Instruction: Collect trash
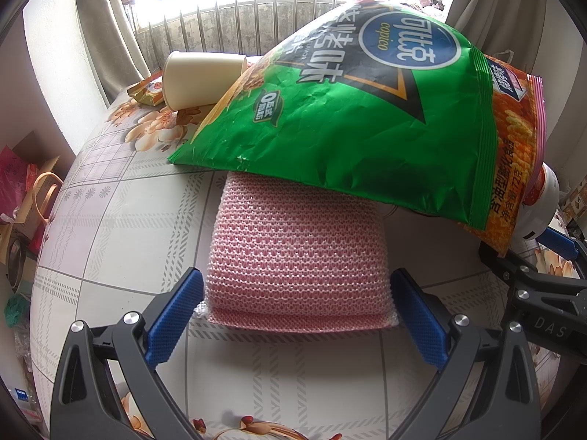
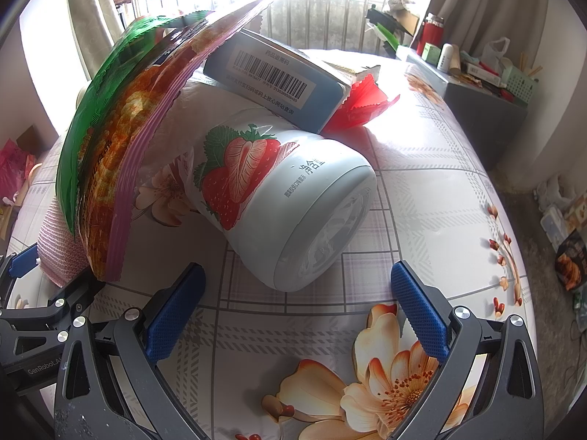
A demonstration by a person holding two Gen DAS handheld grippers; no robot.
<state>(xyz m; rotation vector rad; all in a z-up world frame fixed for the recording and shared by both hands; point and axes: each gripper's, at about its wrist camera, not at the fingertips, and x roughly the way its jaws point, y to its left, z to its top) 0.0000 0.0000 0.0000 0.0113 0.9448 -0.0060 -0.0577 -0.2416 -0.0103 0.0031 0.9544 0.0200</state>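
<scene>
Left gripper (image 1: 296,302) spread around soft pink sponge (image 1: 293,253), right gripper (image 2: 298,300) spread before light, slippery yogurt cup (image 2: 290,198); squeeze cup's sides.

Bright daylight floods a barred window (image 1: 234,25) flanked by beige curtains (image 2: 488,11), behind a floral-clothed table (image 2: 422,183).

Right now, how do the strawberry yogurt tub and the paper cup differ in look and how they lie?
The strawberry yogurt tub is pale blue with printed strawberries; the paper cup is plain cream. The tub lies just ahead of the open right gripper, a blue barcode box resting on it; the cup lies at the far side of the table, beside the green chip bag. Both lie tipped on their sides.
</scene>
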